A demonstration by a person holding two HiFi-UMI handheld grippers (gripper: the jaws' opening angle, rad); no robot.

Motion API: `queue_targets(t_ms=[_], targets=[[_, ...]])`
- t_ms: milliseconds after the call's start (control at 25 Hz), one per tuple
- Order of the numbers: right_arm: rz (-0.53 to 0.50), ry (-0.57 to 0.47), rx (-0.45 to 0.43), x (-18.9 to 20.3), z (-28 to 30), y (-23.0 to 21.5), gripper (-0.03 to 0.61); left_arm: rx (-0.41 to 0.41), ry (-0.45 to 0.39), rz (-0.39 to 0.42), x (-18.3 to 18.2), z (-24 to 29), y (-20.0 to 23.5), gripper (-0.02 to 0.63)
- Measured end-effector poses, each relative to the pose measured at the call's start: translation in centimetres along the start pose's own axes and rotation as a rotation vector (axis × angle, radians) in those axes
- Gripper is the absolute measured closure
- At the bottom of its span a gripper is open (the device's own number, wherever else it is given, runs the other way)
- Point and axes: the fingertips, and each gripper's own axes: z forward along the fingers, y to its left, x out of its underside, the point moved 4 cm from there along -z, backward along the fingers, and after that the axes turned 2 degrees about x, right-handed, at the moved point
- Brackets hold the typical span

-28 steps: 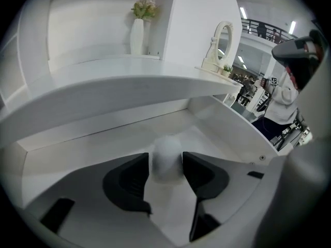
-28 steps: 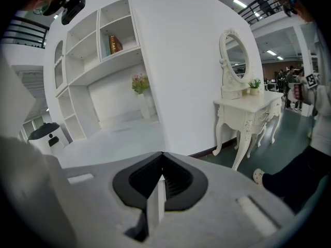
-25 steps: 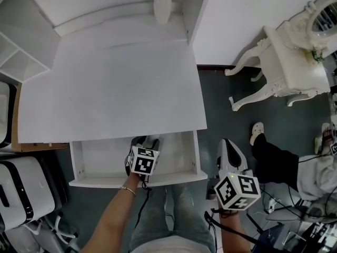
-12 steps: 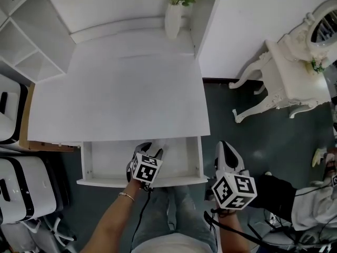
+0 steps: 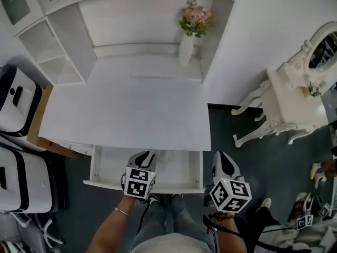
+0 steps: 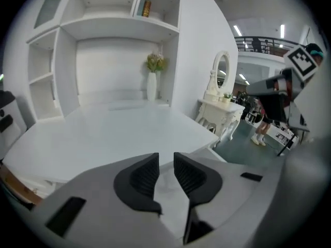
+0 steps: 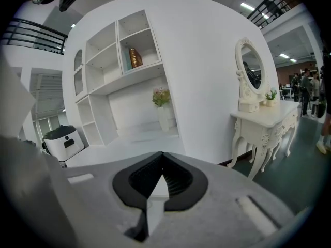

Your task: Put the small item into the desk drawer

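The white desk (image 5: 126, 115) has its drawer (image 5: 95, 167) pulled open at the front edge. My left gripper (image 5: 145, 157) hovers over the front of the drawer, near its middle, pointing toward the desk. In the left gripper view its jaws (image 6: 165, 175) are closing, with a narrow gap and nothing between the ribbed pads (image 6: 142, 177). My right gripper (image 5: 221, 159) hangs over the floor just right of the drawer, and its jaws (image 7: 163, 161) are shut on nothing. I cannot make out a small item in any view.
A white vase of flowers (image 5: 186, 47) stands at the back right of the desk under open shelves (image 5: 55, 62). An ornate white dressing table (image 5: 292, 96) with a mirror is to the right. White appliances (image 5: 16, 101) sit on the left. A person's legs are below the drawer.
The head view has tipped up, showing more shelves and the vase. My left gripper has drawn back from inside the drawer to its front edge. The right gripper has barely moved.
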Motion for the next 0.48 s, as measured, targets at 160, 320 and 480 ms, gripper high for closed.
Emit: queue_targets(t_ms=[160,320,480], targets=[[-0.037,-0.025,-0.051,-1.4,-0.3,1.8,0.574,-0.047,-0.11,-0.073,-2.4,-4.0,0.8,0.566],[-0.081,-0.045,-0.102,-3.0,-0.4,3.5,0.574,-0.091,-0.232,-0.176,-4.7,-7.8,1.7,0.584],[-0.128,-0.082,-0.16,-4.8,0.0,5.2,0.574,-0.162,-0.341,-0.21,-7.2,-11.3,2.9,0.592]])
